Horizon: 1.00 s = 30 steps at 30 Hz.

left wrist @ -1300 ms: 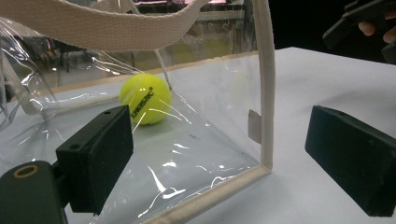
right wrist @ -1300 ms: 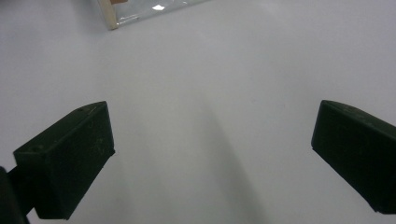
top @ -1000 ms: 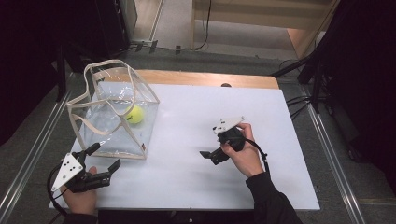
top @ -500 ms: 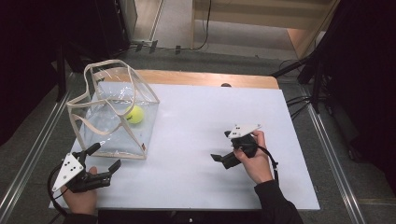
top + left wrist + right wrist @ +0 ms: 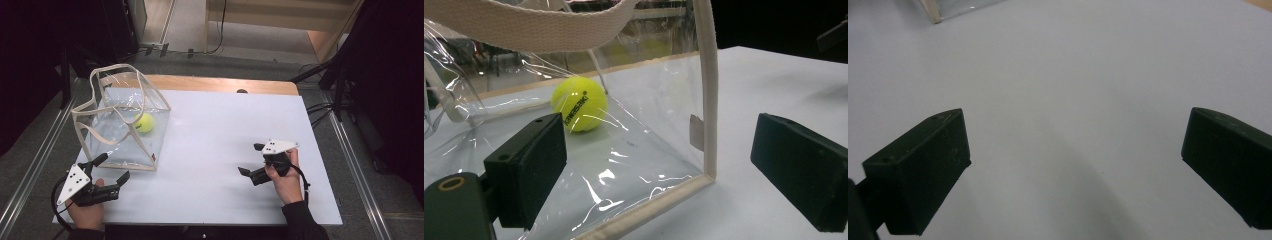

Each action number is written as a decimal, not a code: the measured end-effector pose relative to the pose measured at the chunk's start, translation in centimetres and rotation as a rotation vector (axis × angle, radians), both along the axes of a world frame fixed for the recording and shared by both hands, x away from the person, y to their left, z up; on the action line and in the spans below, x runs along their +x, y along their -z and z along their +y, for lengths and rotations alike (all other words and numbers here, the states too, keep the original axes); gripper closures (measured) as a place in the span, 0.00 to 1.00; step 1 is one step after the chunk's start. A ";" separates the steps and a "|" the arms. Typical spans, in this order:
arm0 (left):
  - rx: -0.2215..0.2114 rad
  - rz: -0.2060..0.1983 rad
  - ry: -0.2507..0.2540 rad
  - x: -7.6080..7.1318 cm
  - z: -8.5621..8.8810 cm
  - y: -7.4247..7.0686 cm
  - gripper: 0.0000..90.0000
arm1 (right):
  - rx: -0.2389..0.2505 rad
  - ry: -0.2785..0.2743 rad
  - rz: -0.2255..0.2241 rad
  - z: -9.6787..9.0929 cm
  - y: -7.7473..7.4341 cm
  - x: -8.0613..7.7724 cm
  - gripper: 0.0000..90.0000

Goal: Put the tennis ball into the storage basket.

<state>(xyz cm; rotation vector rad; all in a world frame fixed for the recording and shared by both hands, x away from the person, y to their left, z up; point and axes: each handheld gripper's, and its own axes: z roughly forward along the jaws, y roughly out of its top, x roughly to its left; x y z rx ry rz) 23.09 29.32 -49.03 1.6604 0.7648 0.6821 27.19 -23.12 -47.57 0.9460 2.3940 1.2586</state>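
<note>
A clear bag [image 5: 120, 120] with beige edges stands upright on the far left part of the white table [image 5: 220, 125]. Inside it lies a yellow ball [image 5: 144, 122], on the bottom, close to the right wall of the bag. In the left gripper view the ball [image 5: 579, 103] is seen through the clear wall, with black letters on it.

The left gripper [image 5: 111, 169] is at the near left corner of the table, just beside the near corner of the bag and not touching it. Its jaws stand wide apart and hold nothing. They point toward the bag.

The right gripper [image 5: 251, 159] is on the near right side of the table, well apart from the bag. Its jaws are wide too and hold nothing; between them is bare white table. It points to the left, toward the bag.
</note>
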 end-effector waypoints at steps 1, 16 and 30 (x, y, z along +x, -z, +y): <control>0.000 0.000 -0.001 0.0 0.0 0.0 0.09 | -0.001 0.007 -0.003 -0.2 0.0 -0.2 0.00; 0.002 -0.002 -0.005 0.0 0.1 0.0 0.09 | 0.065 0.084 -0.038 -4.9 0.8 -2.9 0.00; -0.014 -0.009 -0.009 -0.1 0.2 0.0 0.09 | 0.104 0.152 -0.058 -9.5 1.9 -5.2 0.00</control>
